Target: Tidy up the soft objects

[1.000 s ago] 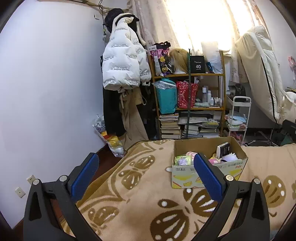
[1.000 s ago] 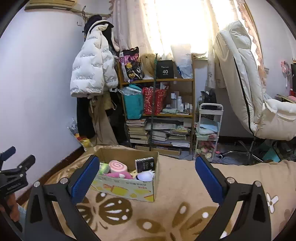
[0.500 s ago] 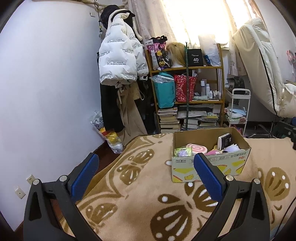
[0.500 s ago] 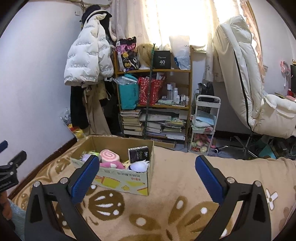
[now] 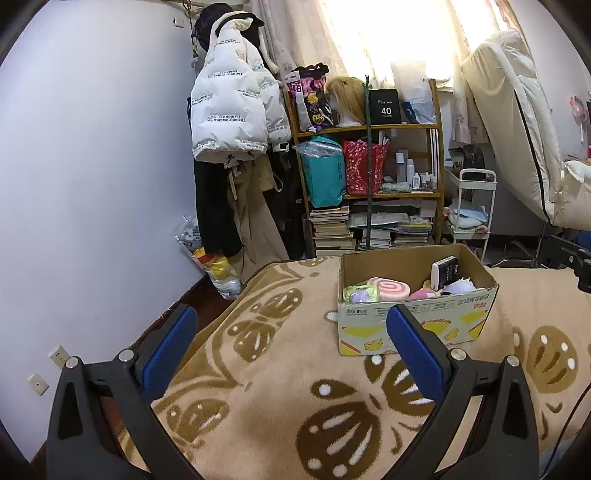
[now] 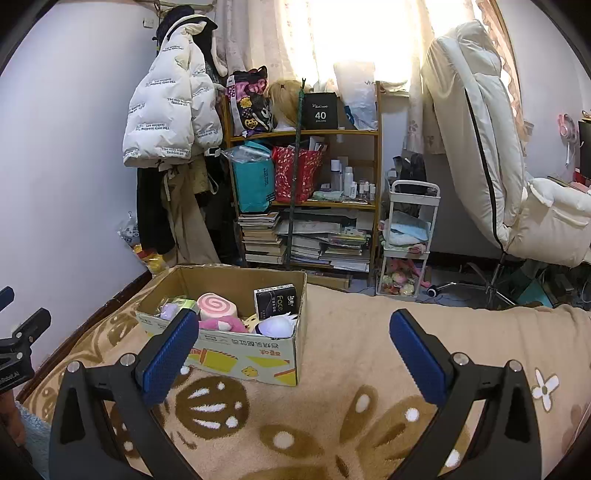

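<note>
Left gripper [image 5: 291,347]: matte black plastic arms with triangular cut-outs.
Left pads [image 5: 415,345]: ribbed blue rectangular strips.
Right gripper [image 6: 293,347]: same black frame, silver round screws at the joints.
Right pads [image 6: 168,356]: textured blue, long, flat.

Window [image 5: 388,33] glare overexposed; sharp frames, fisheye-bent edges.
</note>
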`<state>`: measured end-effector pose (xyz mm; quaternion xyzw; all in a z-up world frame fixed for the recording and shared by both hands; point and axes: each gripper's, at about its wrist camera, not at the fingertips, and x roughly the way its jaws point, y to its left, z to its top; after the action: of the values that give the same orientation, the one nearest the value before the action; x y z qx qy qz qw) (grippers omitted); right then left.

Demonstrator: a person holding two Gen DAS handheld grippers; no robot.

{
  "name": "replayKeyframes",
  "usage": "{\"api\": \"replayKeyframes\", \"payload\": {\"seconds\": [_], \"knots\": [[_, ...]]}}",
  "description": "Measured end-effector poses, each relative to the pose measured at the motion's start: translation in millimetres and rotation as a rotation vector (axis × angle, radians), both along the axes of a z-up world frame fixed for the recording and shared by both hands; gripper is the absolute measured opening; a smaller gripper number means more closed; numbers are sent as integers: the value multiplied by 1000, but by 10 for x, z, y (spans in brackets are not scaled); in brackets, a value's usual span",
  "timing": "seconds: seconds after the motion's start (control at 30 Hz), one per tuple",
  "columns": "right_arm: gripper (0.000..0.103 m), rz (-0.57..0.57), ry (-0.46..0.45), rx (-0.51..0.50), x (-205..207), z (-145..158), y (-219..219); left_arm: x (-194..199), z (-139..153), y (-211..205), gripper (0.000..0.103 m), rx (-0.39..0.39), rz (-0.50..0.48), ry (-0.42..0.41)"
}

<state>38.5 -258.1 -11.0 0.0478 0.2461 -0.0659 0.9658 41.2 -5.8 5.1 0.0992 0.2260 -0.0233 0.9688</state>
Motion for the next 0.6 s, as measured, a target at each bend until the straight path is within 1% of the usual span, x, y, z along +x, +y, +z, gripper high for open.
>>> {"api": "replayKeyframes", "payload": {"seconds": [0.43, 0.6], "knots": [[103, 16, 20, -8, 41, -73, 64, -12, -40, -65, 101, 33, -8, -2], [103, 15, 21, -7, 46, -77, 61, 0, -49, -66, 101, 27, -9, 6]]}}
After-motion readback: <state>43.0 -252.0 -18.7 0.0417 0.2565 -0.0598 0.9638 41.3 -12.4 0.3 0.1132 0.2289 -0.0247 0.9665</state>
